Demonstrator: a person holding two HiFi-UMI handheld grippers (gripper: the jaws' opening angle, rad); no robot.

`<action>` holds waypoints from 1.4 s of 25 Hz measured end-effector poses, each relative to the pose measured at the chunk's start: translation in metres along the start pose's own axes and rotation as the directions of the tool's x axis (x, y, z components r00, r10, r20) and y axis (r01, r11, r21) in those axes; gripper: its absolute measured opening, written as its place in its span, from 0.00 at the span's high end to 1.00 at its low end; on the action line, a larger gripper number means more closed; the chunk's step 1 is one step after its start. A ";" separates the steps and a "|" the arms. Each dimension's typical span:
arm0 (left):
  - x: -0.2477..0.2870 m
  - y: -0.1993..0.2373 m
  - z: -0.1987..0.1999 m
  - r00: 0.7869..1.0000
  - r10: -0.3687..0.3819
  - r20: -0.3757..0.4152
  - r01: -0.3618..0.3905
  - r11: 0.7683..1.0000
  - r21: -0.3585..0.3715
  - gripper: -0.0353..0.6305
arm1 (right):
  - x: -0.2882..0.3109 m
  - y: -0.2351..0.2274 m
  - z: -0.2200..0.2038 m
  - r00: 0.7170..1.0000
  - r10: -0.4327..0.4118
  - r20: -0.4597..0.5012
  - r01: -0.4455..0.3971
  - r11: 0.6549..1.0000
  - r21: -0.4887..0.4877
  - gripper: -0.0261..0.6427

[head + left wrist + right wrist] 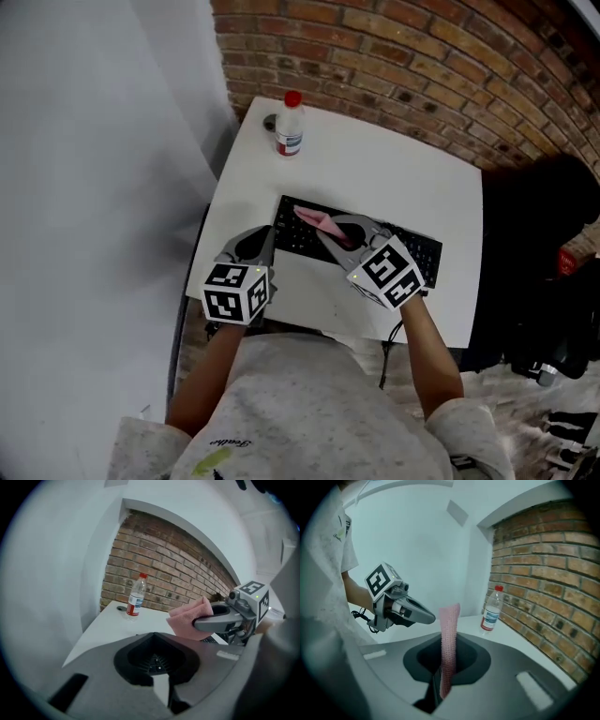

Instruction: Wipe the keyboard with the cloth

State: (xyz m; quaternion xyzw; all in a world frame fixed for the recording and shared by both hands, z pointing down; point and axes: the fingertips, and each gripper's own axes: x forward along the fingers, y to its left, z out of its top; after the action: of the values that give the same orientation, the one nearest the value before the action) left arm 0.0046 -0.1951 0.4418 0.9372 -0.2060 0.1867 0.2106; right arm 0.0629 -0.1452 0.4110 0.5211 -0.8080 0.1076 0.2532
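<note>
Right claw point(326, 232) is clamping the pink cloth point(317, 221), with a strip of it standing up between the jaws. The claw is holding the cloth over the left half of the black keyboard point(417, 251); whether the cloth is touching the keys cannot be told. Left claw point(267, 242) is sitting at the keyboard's left end, jaws together with nothing between them. The keyboard is lying on the white counter point(403, 178). A red-capped bottle point(290, 125) is standing upright at the far corner, well apart from the keyboard.
</note>
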 end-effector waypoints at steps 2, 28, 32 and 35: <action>0.008 -0.010 0.006 0.999 -0.042 -0.007 0.043 0.999 0.026 0.95 | -0.013 -0.009 -0.005 0.998 -0.066 0.010 0.066 0.997 0.046 0.93; 0.036 -0.070 0.008 0.946 -0.300 -0.124 0.318 0.933 0.171 0.95 | -0.090 -0.029 -0.047 0.810 -0.587 0.005 0.488 0.679 0.548 0.93; 0.036 -0.069 0.005 0.942 -0.306 -0.137 0.327 0.929 0.172 0.95 | -0.088 -0.028 -0.047 0.806 -0.591 0.002 0.492 0.672 0.553 0.93; 0.036 -0.068 0.003 0.940 -0.309 -0.142 0.331 0.928 0.170 0.95 | -0.088 -0.027 -0.046 0.806 -0.592 0.001 0.492 0.670 0.556 0.93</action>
State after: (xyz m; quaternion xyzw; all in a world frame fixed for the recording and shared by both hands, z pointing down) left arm 0.0677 -0.1511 0.4331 0.9621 -0.0190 0.2214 0.1584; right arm 0.1301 -0.0673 0.4020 0.7943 -0.5727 0.1978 0.0448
